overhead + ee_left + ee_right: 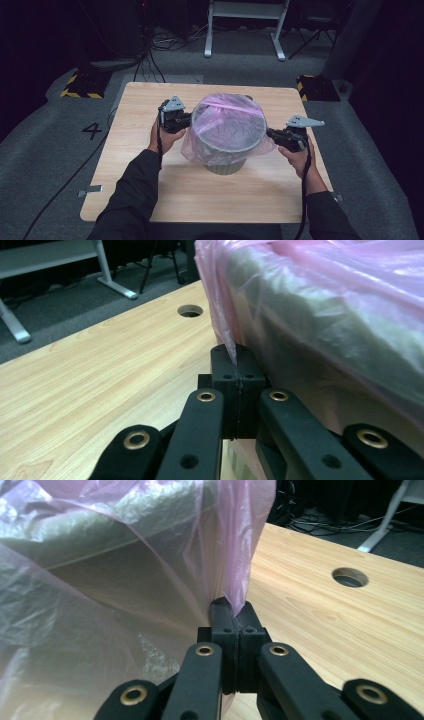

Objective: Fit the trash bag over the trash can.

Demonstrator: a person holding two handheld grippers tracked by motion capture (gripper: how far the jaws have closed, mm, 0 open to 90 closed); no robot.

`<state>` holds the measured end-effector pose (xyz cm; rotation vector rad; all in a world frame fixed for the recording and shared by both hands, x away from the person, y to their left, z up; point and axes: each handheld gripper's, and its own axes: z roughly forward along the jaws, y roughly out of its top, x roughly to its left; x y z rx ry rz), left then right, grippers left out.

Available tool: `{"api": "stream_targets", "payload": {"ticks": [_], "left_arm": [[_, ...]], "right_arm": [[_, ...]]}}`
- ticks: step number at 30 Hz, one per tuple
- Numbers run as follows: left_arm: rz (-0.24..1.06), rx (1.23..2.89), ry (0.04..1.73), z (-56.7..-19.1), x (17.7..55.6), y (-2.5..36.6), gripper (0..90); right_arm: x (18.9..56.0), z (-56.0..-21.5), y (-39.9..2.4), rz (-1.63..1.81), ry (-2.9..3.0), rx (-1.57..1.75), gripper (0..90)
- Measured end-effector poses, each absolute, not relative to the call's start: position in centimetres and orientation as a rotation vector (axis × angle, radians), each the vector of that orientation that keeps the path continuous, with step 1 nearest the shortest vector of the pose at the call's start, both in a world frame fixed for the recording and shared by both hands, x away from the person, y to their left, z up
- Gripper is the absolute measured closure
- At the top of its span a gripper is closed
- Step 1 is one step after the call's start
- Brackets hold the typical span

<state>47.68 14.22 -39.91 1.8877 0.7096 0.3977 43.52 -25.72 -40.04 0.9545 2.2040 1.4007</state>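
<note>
light: dim room, lit tabletop | focus: slightly soft | glare: none

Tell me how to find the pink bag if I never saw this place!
Look at the wooden table in the dark room. In its middle stands a grey bin, and the pink bag is the thin see-through plastic stretched over the bin's top. Nothing else is pink, and a hand-held gripper pinches its edge on each side.

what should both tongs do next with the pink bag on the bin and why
Probably draw both sides down together: the left tongs and right tongs are each shut on the pink bag, which already drapes over the bin rim but hangs loose.
</note>
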Motion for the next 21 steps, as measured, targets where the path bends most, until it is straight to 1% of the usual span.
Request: {"api": "stream_targets", "payload": {"ticks": [3,6,9,11,13,15,17,21], "left_arm": [[0.429,1.883,0.741,-39.7,47.8,14.6,89.9],[0.494,1.879,0.822,-39.5,48.7,15.0,89.7],[0.513,1.881,0.870,-39.3,49.6,15.1,89.7],[0.516,1.902,0.871,-39.3,50.1,14.9,89.8],[0.473,1.944,0.870,-39.4,50.5,14.5,89.8],[0.465,1.995,0.877,-39.7,51.0,13.6,89.7],[0.460,2.000,0.878,-39.8,51.1,13.4,89.7],[0.386,2.042,0.885,-40.3,51.9,12.8,89.6]], "right_arm": [[43.1,-39.4,-26.3,1.359,2.175,0.937,90.0],[43.3,-38.4,-26.9,1.341,2.118,0.941,90.0],[43.9,-37.5,-27.0,1.305,2.084,0.947,90.0],[44.4,-37.4,-26.8,1.279,2.089,0.966,90.0],[45.0,-37.7,-26.7,1.272,2.112,0.993,90.0],[45.8,-38.4,-26.3,1.260,2.146,1.034,89.8],[45.9,-38.6,-26.1,1.249,2.157,1.043,89.8],[46.6,-39.2,-25.0,1.209,2.216,1.055,89.8]]}}
